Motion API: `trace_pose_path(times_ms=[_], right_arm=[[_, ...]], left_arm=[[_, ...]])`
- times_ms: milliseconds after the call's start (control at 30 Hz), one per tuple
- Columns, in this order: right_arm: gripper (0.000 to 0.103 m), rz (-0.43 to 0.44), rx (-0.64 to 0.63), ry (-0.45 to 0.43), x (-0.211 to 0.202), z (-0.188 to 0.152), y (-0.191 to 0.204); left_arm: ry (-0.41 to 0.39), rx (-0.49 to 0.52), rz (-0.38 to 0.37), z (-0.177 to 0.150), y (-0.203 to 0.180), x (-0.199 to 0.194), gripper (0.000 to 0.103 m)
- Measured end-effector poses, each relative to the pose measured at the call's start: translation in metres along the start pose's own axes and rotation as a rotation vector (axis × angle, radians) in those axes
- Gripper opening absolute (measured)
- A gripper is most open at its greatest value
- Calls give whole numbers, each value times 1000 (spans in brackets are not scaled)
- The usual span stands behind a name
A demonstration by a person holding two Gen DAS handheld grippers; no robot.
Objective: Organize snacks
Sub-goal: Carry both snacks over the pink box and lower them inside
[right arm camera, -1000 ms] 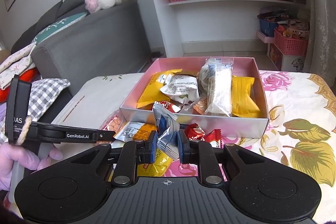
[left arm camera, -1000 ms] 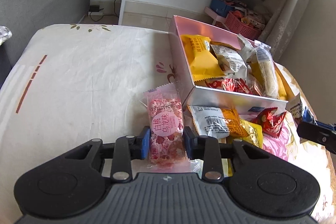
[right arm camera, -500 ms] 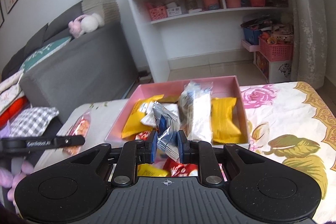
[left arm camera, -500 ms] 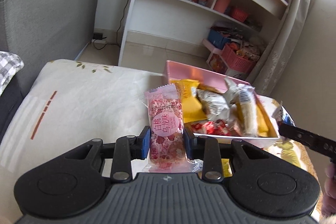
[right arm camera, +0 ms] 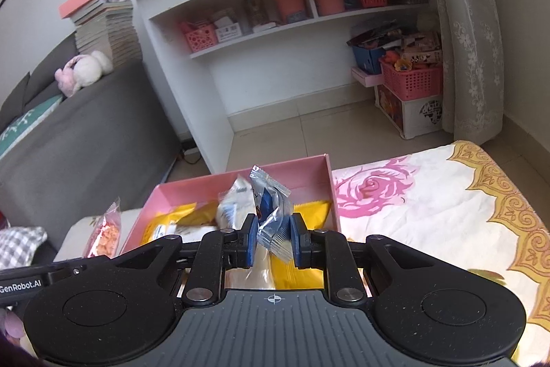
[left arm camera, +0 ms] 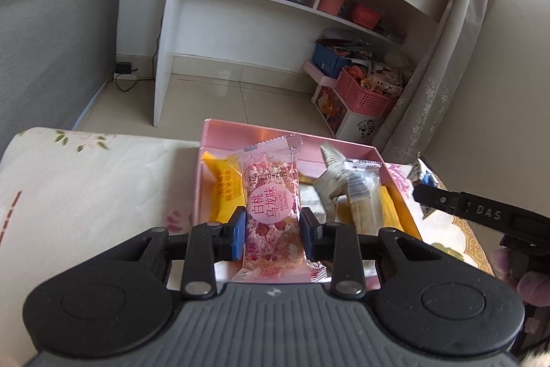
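My left gripper (left arm camera: 273, 238) is shut on a pink nougat packet (left arm camera: 271, 205) and holds it above the pink box (left arm camera: 220, 133), over its near left part. My right gripper (right arm camera: 274, 241) is shut on a silver-and-blue snack packet (right arm camera: 271, 212) and holds it above the same pink box (right arm camera: 302, 172). The box holds yellow packets (left arm camera: 223, 184), a white packet and a long clear-wrapped bar (left arm camera: 361, 195). The pink packet also shows at the left of the right wrist view (right arm camera: 105, 233). The right gripper's arm shows at the right of the left wrist view (left arm camera: 481, 212).
The box sits on a table with a floral cloth (right arm camera: 429, 212). A grey sofa (right arm camera: 86, 133) stands to the left. A white shelf unit (left arm camera: 275, 23) and pink baskets (right arm camera: 409, 81) stand on the floor beyond the table.
Both grippers have risen from the table with their packets and moved forward over the pink box. The loose snacks in front of the box have dropped out of view.
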State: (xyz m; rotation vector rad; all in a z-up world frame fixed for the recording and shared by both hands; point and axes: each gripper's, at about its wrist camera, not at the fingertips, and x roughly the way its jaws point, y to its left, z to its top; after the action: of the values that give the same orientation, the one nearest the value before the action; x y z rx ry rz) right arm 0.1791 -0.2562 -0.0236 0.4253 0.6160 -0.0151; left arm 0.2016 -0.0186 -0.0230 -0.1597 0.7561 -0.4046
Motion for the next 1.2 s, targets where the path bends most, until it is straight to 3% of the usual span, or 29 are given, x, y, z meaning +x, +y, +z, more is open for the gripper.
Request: trace_pose_path(times_ms=[367,867,900,967,1200], right_arm=[[19,34,102,-11,47,10,-27],[25,70,124,-28,50,17,-35],[25,70,122,-29,49,17,-34],[26,71,120,-28,47,18,-34],[43,63,115,-25,34,19,-28]], left_arm=[[25,71,18,18,-25,41,29],[66,104,43,34,-40,71,30],[67,107,35,34,-41,71,31],[69,111,26,33,-42,71,44],[60,163,43,25,-45,49,58]])
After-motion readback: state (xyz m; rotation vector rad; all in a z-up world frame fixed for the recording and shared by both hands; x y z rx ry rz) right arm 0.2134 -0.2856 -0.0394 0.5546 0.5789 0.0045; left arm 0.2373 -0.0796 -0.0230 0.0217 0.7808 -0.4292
